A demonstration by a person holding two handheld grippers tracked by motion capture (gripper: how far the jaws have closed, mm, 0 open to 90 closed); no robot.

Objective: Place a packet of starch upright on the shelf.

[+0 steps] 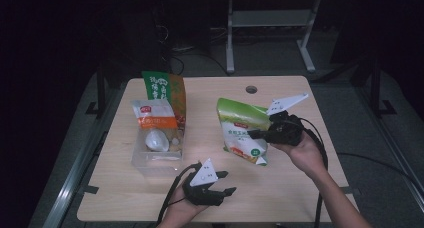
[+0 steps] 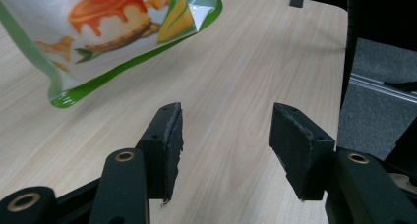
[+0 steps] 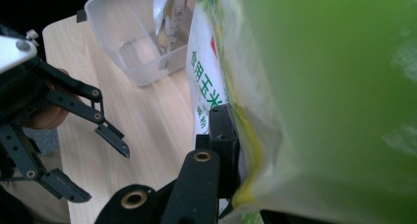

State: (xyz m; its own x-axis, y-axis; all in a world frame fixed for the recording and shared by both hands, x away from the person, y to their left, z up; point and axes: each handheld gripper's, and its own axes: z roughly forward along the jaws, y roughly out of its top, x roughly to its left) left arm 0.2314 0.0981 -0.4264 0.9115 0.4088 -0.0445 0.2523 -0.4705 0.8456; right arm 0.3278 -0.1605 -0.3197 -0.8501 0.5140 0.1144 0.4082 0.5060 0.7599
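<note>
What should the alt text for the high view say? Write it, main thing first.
The right claw grips a green-and-white pouch upright on a wooden table. The left claw hovers open near the front edge, beside a clear bin holding packets.

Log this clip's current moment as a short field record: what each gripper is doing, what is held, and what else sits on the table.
Surface: wooden table
Right gripper: shut on the edge of the green bag, bag raised upright
Left gripper: open, holding nothing, low over the table near its front edge
Container: clear plastic bin, left of the green bag
In the bin: orange-and-white packet; taller green-and-orange packet behind it
Contact between grippers: none, apart
</note>
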